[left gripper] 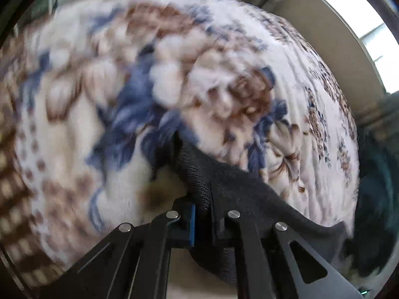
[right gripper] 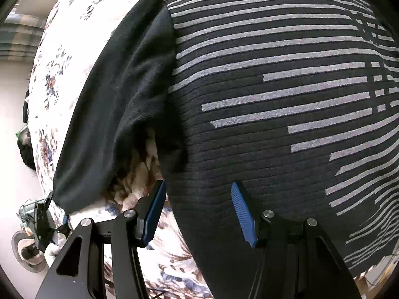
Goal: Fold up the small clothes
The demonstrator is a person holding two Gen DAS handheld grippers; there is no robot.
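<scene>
Floral fleece blanket (left gripper: 74,129) spread beneath both tools; dark striped sweater (right gripper: 274,79) flat under right hand-held gripper (right gripper: 198,214), jaws half open, empty, over hem; plain sleeve (right gripper: 117,104) lies to its left; left hand-held gripper (left gripper: 202,214) pinched shut on dark knit; risk: thin pinch slips or snags blanket pile, dragging fold crooked.

No text, label, brand, number or sign can be read in either view. Only patterns are seen: grey stripes on the dark garment (right gripper: 274,99) and a blurred floral print on the blanket (left gripper: 149,87).
</scene>
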